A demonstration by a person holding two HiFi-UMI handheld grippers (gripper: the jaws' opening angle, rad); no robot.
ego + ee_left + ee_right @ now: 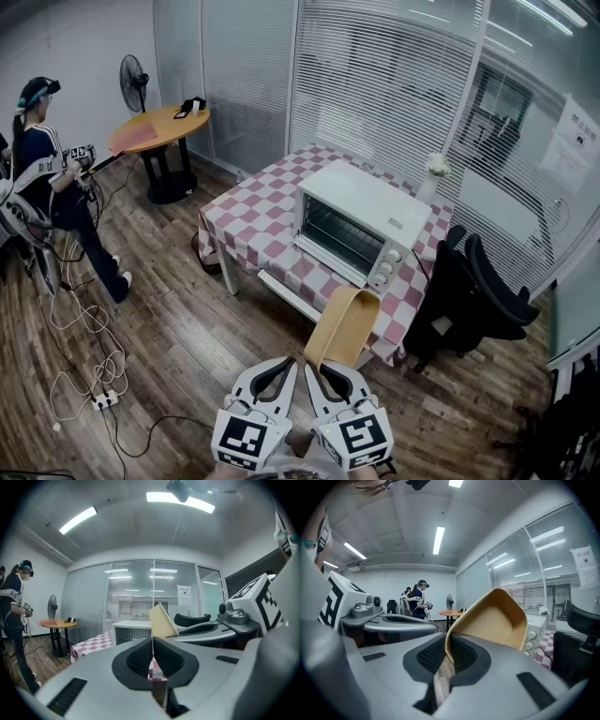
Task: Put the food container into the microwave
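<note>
A tan food container [343, 325] hangs tilted above the wooden floor, and my right gripper [322, 370] is shut on its near rim. In the right gripper view the container [497, 620] rises up and right from the closed jaws of the right gripper [446, 654]. My left gripper [280, 367] sits beside it, shut, with nothing between its pads [140, 657]. The white microwave [361, 225] stands on the checkered table [248, 211] ahead of me, its dark glass front facing me. It also shows behind the container in the left gripper view, as the microwave [131, 631].
A black office chair [478, 291] stands right of the table. A vase of flowers [434, 174] sits behind the microwave. At the far left are a person [47, 169], a round orange table [157, 128] and a fan [134, 80]. Cables [94, 366] lie on the floor.
</note>
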